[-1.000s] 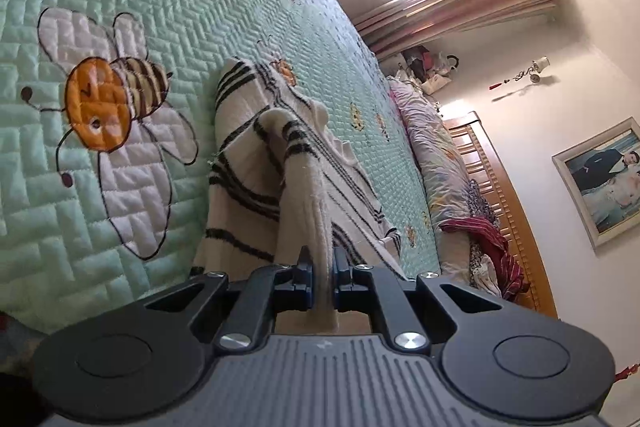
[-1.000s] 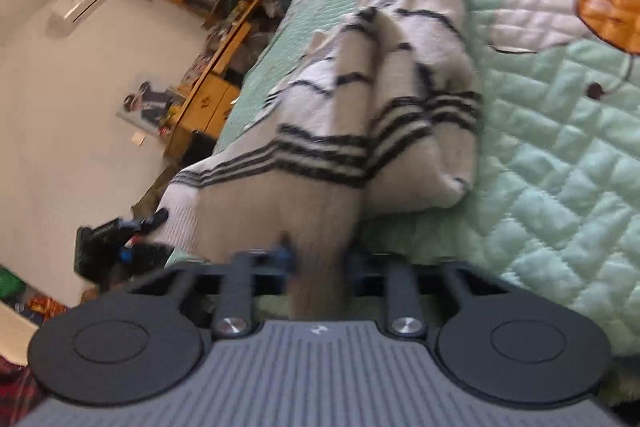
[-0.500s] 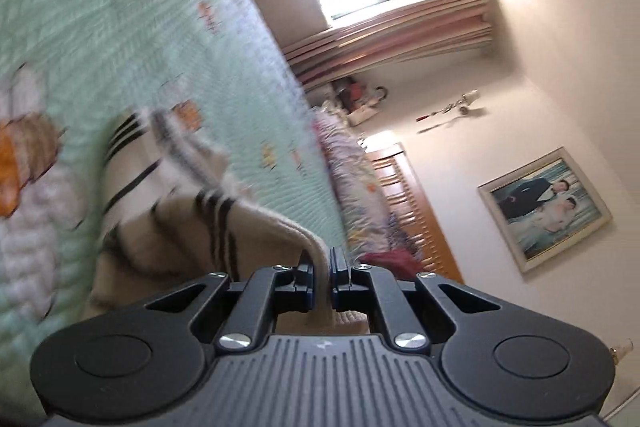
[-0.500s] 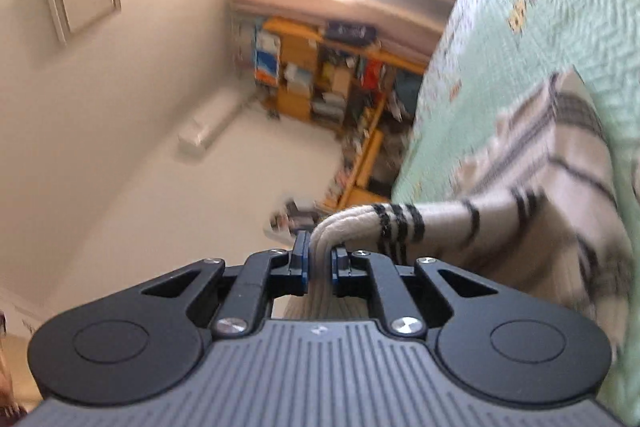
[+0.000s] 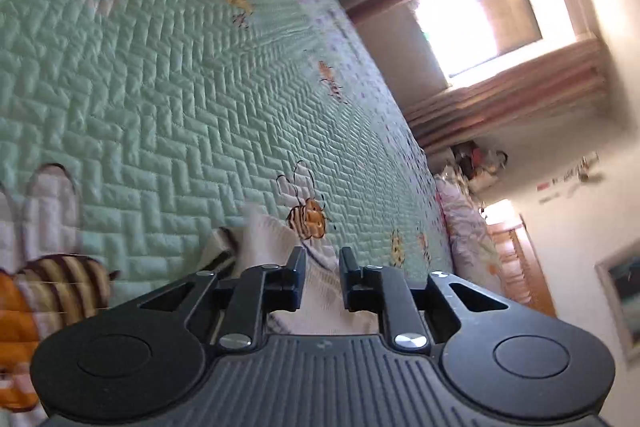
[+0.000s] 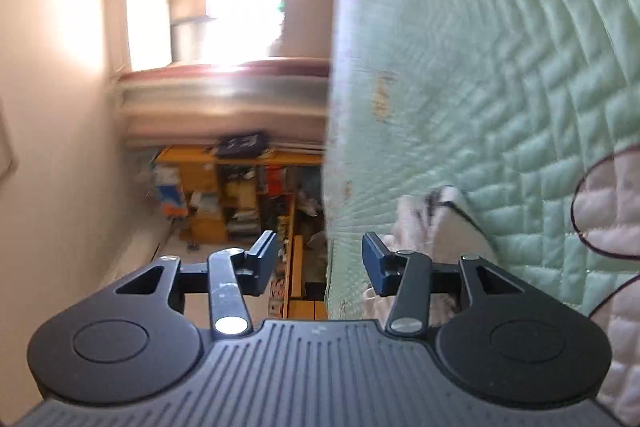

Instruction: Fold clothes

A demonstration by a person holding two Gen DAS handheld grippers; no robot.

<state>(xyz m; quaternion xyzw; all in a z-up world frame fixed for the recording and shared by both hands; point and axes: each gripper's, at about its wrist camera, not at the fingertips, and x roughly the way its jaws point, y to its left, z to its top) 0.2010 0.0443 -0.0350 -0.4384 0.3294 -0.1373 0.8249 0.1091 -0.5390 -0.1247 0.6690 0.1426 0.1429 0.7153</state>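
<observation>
The striped sweater [image 5: 276,247] lies on the bed [image 5: 160,67], soft, limp knit, best pinched at edges. Left gripper [image 5: 322,259] and right gripper [image 6: 320,251] have just opened, jaws apart, holding nothing

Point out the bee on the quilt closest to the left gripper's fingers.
The small bee with the orange head, just above the left gripper beside the garment. The other small bees sit farther up the quilt.

Cream garment [image 5: 276,239] with dark stripes lies rumpled on the green quilt [image 5: 160,87]; mostly hidden.
</observation>
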